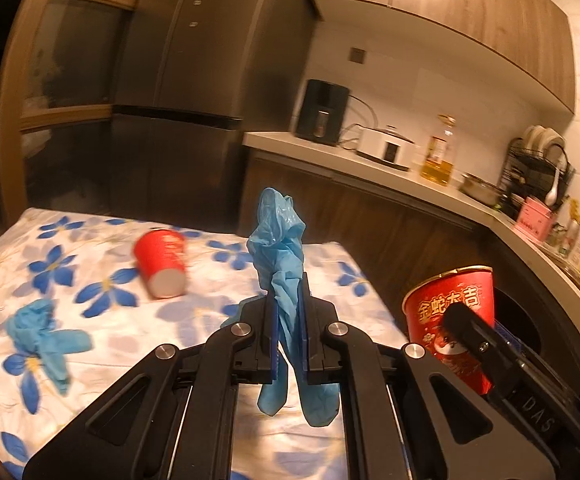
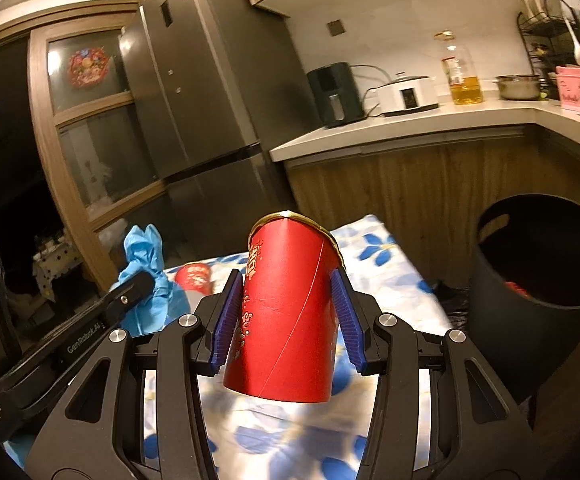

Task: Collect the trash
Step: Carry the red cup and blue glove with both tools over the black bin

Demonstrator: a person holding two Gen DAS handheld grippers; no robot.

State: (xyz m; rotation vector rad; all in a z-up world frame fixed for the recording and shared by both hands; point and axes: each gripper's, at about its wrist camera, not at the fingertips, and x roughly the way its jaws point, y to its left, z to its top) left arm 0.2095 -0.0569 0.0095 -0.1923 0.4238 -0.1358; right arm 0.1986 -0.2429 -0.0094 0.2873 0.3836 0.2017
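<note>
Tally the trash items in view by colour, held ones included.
Blue gloves: 2, one in the left gripper, one on the table.
Red cups: 2, one in the right gripper, one lying on the table.
Total: 4

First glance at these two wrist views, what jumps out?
The blue glove pinched upright in the left gripper, dead centre of its view. Then the red paper cup clamped in the right gripper, with the black bin open just to its right. On the floral cloth lie another red cup on its side and a second blue glove.
</note>
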